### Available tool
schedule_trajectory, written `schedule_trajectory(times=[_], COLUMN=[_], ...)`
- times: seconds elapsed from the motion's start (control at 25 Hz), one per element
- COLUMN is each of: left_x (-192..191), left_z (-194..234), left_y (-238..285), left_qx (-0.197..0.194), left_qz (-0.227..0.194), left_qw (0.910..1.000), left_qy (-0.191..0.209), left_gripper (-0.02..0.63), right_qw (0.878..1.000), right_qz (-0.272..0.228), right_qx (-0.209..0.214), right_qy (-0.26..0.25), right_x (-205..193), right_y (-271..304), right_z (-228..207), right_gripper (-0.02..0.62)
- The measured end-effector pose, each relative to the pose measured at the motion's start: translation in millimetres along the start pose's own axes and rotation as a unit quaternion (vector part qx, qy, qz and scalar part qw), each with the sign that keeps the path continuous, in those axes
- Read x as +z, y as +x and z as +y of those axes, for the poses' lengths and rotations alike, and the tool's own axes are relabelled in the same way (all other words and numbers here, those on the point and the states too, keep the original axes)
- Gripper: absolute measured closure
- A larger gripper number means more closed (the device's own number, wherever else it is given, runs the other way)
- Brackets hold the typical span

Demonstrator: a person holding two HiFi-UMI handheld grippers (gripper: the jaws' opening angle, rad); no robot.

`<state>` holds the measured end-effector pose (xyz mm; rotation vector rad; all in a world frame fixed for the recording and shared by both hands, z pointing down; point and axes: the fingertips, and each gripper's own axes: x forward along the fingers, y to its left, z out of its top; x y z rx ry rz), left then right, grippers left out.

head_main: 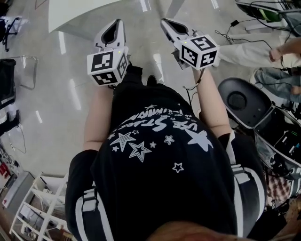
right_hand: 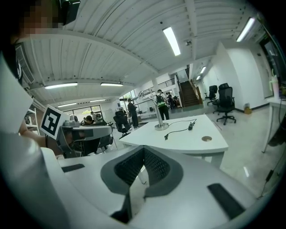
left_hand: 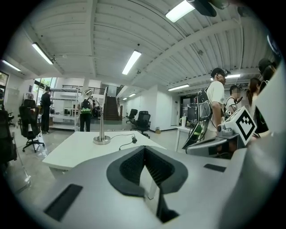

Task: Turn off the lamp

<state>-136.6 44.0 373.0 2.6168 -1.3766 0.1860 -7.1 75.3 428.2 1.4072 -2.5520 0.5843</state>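
Head view cuts off the white worktop (head_main: pixel 80 14) at 11 o'clock, so the lamp (left_hand: pixel 102 125) shows only in the gripper views. It is a slim stem on a round base, at 10 o'clock beyond the left gripper (left_hand: pixel 145 150), its head hard to make out. Both it and the right gripper (head_main: pixel 168 23) have fingers pressed together, empty.

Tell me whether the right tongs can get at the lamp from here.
Probably not yet. The lamp stands on the white table well ahead of the right tongs; nothing blocks the way, but the person likely must step closer.
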Motion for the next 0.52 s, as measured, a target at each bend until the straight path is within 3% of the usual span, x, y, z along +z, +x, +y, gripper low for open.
schedule_trajectory(times=[0.28,0.52], left_x=[-15.9,17.1], left_z=[7.0,5.4], left_y=[20.6,-9.7], left_qx=[0.006,0.002], left_qz=[0.006,-0.003], left_qw=[0.9999,1.0000], left_qy=[-0.006,0.006], left_gripper=[0.595,0.595], right_qw=[1.000,1.000], right_qz=[0.013,0.005], right_qx=[0.000,0.002], right_qy=[-0.004,-0.004], right_x=[-10.9,9.2], right_y=[17.7,3.8], right_z=[-24.5,8.1], right_gripper=[0.589,0.589])
